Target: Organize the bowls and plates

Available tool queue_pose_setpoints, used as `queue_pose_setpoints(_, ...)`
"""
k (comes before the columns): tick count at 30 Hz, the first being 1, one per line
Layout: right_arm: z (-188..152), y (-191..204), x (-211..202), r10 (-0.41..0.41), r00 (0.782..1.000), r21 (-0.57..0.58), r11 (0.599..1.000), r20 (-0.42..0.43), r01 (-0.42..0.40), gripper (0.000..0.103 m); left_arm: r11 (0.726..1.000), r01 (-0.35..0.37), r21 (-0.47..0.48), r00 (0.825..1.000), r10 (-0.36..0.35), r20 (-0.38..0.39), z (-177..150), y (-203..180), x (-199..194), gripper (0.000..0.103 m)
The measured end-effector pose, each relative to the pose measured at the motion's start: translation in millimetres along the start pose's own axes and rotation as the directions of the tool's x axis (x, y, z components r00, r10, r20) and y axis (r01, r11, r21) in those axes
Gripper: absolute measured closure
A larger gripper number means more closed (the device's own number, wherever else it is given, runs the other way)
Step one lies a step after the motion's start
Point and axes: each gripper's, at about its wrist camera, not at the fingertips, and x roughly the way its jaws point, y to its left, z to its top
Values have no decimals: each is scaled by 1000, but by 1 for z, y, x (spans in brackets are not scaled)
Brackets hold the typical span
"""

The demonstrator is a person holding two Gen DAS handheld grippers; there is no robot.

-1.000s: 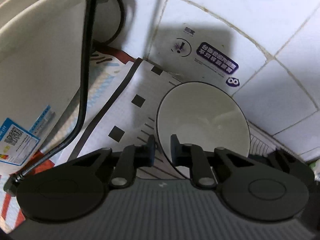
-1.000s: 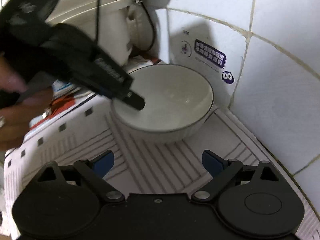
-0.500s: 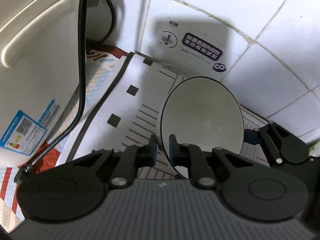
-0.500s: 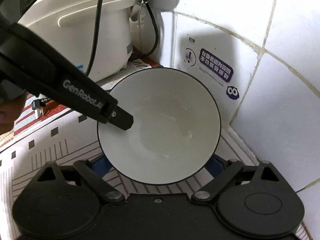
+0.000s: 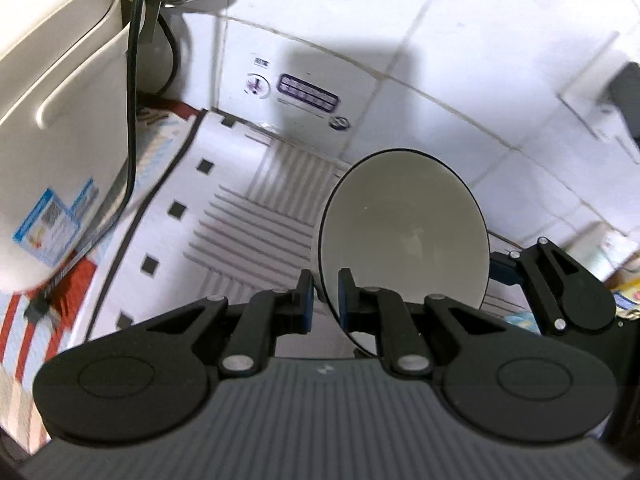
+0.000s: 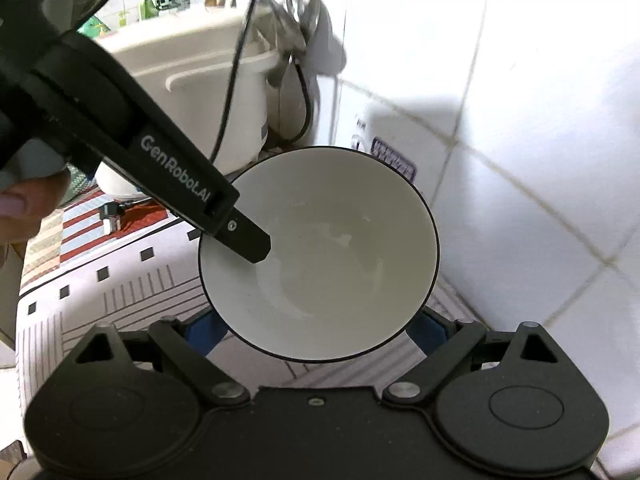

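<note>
A white bowl [image 5: 404, 232] with a thin dark rim hangs tilted above the patterned mat [image 5: 240, 216]. My left gripper [image 5: 324, 300] is shut on its near-left rim, one pad inside the bowl and one outside. In the right wrist view the same bowl [image 6: 320, 272] fills the middle, with the left gripper's finger [image 6: 244, 240] reaching into it from the upper left. My right gripper [image 6: 316, 328] stands wide open, its blue pads [image 6: 204, 330] showing on either side below the bowl. I cannot see them pressing on it. One right finger [image 5: 504, 272] lies beside the bowl's far side.
A cream rice cooker [image 5: 60, 92] with a black cable [image 5: 132, 80] stands at the left, close to the tiled wall [image 5: 440, 60] behind. Utensils [image 6: 296, 0] hang above the cooker [image 6: 208, 80]. A person's thumb [image 6: 24, 204] shows at the left edge.
The bowl has been lifted off the mat in the left gripper and tilted. Both grippers rose, and the right one came in under the bowl with its jaws still wide.
</note>
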Motion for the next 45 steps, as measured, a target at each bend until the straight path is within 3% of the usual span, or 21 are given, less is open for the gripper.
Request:
queue_pose_setpoints(8,-19,19,-67,-49,997,30,998,55,48,6,997,32,64,999,-32,-6,-31,-24,-47,92)
queue_pose_setpoints(17,-54,49,-118,-84,990,112,991,114,71,6,986,18,168,999,-12,-33,-68,-57,-87,92)
queue_pose_setpoints(22,-63,62,-141,-97,987,160,984,128,76,6,984,23,177,1000,-20,-14,-87,-63,-107,92)
queue_pose_setpoints(36,-108,93,-171,-104,974,354,935,201,26,6,981,12,196,998,1,-65,-125,-67,-121,92)
queue_pose_setpoints(45,-122,109,-168,-86,977,350,937,193,14,6,973,-36,226,992,63,-111,-138,-64,-114,91)
